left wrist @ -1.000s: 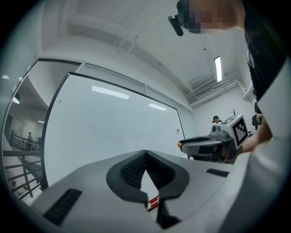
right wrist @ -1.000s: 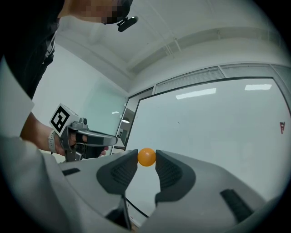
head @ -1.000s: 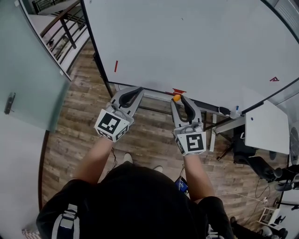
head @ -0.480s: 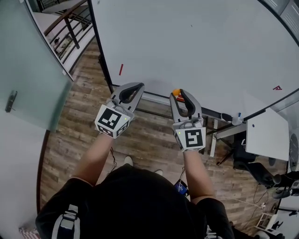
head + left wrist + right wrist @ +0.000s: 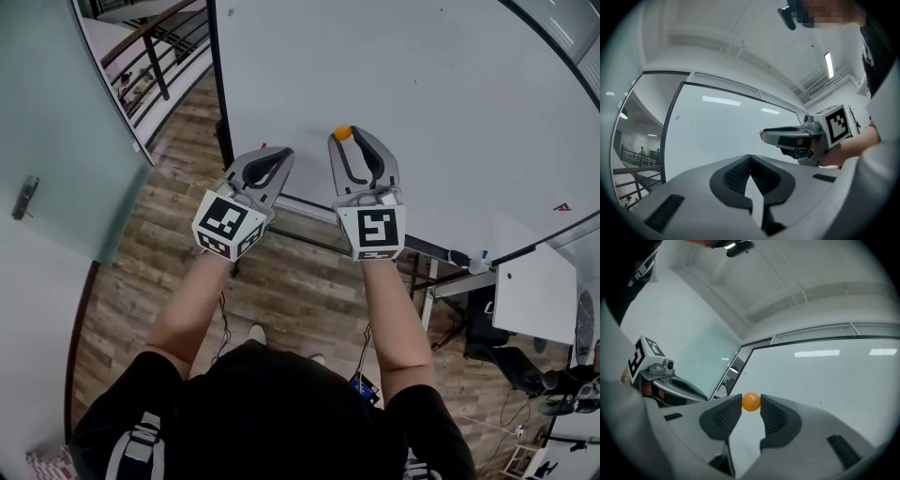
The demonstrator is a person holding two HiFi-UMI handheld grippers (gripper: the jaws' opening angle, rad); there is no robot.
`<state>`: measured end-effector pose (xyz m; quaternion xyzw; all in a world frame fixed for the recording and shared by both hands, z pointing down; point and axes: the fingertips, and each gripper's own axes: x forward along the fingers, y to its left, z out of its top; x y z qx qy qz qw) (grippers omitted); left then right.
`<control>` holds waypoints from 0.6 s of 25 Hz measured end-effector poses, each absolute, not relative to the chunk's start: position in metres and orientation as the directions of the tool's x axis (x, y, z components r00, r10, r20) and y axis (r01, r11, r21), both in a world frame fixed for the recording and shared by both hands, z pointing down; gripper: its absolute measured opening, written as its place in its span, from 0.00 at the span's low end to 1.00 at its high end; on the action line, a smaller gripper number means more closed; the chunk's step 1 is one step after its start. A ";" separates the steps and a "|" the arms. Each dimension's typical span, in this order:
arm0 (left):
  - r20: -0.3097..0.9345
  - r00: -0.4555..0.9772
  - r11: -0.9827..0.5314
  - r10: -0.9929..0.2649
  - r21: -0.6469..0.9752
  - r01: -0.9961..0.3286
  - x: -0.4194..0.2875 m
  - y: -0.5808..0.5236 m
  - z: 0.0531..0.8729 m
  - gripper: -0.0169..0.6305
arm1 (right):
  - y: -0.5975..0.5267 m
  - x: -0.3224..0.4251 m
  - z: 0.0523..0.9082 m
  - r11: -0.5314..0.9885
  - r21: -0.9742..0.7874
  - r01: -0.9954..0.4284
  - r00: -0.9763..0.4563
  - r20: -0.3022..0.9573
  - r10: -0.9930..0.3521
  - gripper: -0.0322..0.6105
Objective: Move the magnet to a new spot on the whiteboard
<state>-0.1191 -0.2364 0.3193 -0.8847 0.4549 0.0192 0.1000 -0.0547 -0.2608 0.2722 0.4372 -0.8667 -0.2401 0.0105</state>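
Two gripper views sharpen the head view: right gripper [image 5: 751,402] clamps the orange magnet [image 5: 751,401], left gripper [image 5: 750,157] is closed, empty.

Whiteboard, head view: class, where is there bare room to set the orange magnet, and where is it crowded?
Bare: the whiteboard above and right of the magnet in the right gripper, as far as the small red mark; also the strip between the black left frame and the magnet. Crowded: the bottom edge, with the left gripper and the marker tray.
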 end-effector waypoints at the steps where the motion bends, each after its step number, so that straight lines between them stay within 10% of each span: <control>1: -0.128 0.583 -0.563 -0.802 -0.162 -0.810 -0.123 -0.241 0.316 0.03 | -0.269 -0.062 0.266 0.491 0.437 -0.753 -0.613 -0.196 -0.765 0.24; 15: -0.137 0.548 -0.521 -0.825 -0.190 -0.832 -0.188 -0.301 0.298 0.03 | -0.372 -0.150 0.229 0.367 0.565 -0.739 -0.552 -0.195 -0.811 0.24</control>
